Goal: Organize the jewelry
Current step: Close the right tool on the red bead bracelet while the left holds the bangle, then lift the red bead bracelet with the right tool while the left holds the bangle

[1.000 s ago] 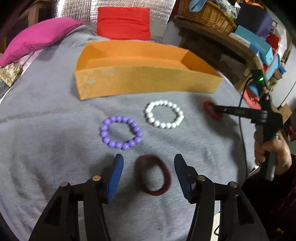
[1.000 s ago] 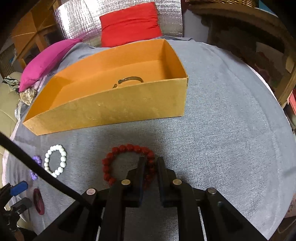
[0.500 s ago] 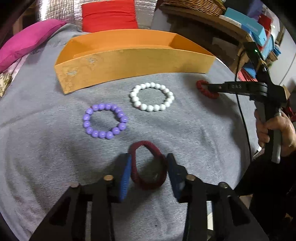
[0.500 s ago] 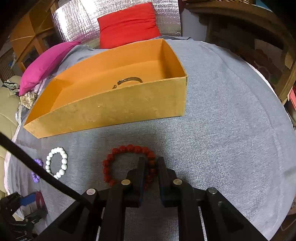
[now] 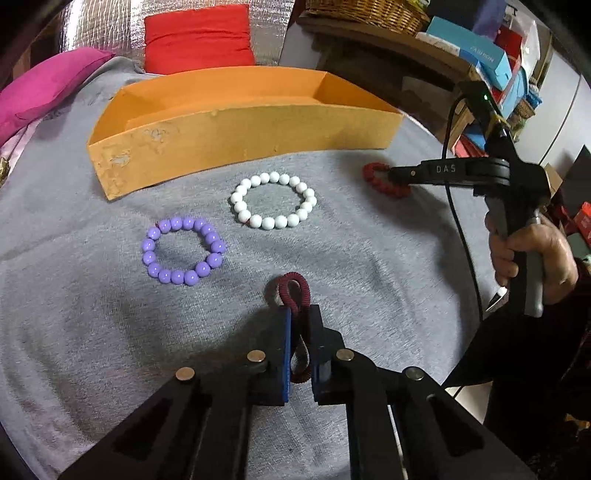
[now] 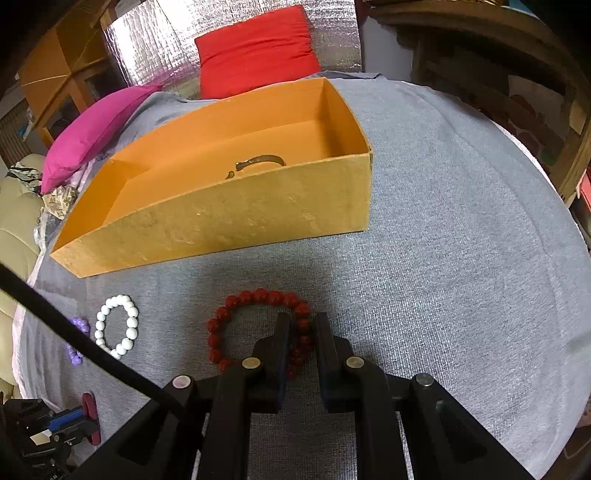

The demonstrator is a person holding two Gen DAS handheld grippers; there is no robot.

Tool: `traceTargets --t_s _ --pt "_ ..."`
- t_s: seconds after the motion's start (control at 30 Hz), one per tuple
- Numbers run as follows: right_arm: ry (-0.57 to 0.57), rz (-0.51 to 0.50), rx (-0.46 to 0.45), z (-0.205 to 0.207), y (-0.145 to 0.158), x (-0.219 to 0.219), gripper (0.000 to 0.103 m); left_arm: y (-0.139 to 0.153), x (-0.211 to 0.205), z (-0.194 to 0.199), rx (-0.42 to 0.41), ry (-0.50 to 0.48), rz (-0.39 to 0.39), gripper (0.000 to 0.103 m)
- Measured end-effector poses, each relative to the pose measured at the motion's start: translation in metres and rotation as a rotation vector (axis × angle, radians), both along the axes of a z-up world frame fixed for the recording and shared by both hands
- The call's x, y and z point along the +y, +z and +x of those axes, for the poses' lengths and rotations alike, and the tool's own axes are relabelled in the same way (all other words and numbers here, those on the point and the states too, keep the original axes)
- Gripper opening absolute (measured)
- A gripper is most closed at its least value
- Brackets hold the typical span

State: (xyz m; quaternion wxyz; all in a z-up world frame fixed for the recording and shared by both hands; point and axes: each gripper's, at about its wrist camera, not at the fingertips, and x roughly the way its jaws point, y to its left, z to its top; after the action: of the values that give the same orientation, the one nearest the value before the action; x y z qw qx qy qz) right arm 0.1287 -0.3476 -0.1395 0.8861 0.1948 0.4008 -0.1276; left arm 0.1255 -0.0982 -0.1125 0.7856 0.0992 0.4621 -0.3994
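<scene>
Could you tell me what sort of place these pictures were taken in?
Probably a lived-in home room: a table under grey cloth, red and magenta fabric cushions behind it, and wooden shelves crowded with a woven wicker basket and coloured cardboard boxes.

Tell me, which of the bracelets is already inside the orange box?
Only the dark metal bangle, lying on the floor of the orange box. The white, purple and red bead bracelets lie on the grey cloth outside.
</scene>
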Motion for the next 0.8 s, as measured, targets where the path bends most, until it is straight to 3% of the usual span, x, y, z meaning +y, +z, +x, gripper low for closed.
traceTargets --t_s 0.43,0.6,0.7,0.8 --pt "0.044 0.179 -0.143 -0.013 0.017 -0.010 0.014 0.017 0.004 0.006 -0.035 0.064 -0.089 0.009" --pt "0.012 0.182 -0.114 -0.014 0.016 -0.017 0.015 0.014 0.004 0.008 -0.035 0.083 -0.067 0.009" --pt "0.000 0.147 -0.080 -0.013 0.013 -0.019 0.028 0.013 0.004 0.009 -0.029 0.092 -0.068 0.009" --pt "0.007 0.115 -0.064 -0.012 0.011 -0.015 0.050 0.013 0.004 0.008 -0.026 0.091 -0.065 0.009"
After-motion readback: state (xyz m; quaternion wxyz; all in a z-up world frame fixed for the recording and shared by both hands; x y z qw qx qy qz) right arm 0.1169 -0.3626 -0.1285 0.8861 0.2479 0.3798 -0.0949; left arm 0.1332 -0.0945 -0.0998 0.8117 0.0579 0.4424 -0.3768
